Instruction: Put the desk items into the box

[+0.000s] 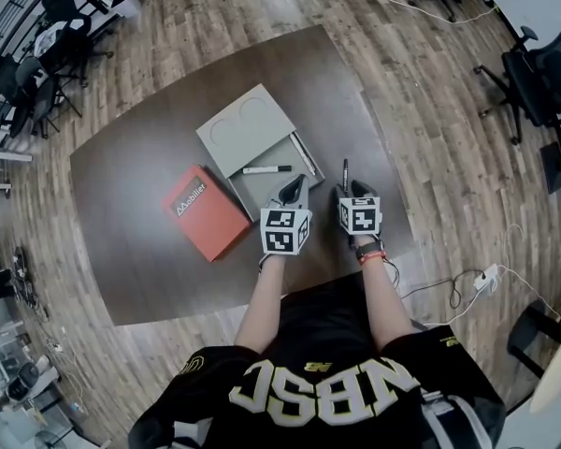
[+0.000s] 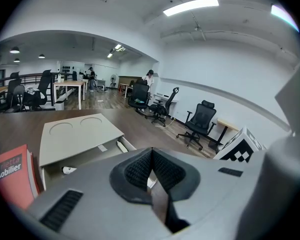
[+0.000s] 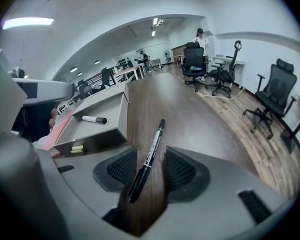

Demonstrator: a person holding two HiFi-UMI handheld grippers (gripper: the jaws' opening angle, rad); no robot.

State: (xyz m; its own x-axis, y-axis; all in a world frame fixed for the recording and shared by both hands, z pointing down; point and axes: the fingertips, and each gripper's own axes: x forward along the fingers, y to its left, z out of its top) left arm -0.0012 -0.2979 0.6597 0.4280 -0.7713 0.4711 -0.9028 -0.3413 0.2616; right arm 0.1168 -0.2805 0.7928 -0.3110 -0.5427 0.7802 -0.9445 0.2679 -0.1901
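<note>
A black pen point(image 1: 345, 171) lies on the dark table, and in the right gripper view this pen point(image 3: 151, 154) runs lengthwise between the jaws of my right gripper point(image 3: 145, 169), which stand open and apart from it. The grey box point(image 1: 248, 129) sits mid-table with its drawer point(image 1: 273, 187) pulled out toward me. Inside lie a white marker point(image 1: 266, 169) and a small yellow item point(image 3: 78, 148). My left gripper point(image 1: 294, 187) hovers at the drawer's front edge; in the left gripper view the left gripper point(image 2: 151, 156) has its pads together with nothing between them.
A red book-like case point(image 1: 204, 211) lies left of the box, close to my left gripper. The table's curved front edge point(image 1: 262, 299) runs just below my hands. Office chairs point(image 1: 542, 73) stand on the wood floor to the right, and a cable point(image 1: 467, 279) trails there.
</note>
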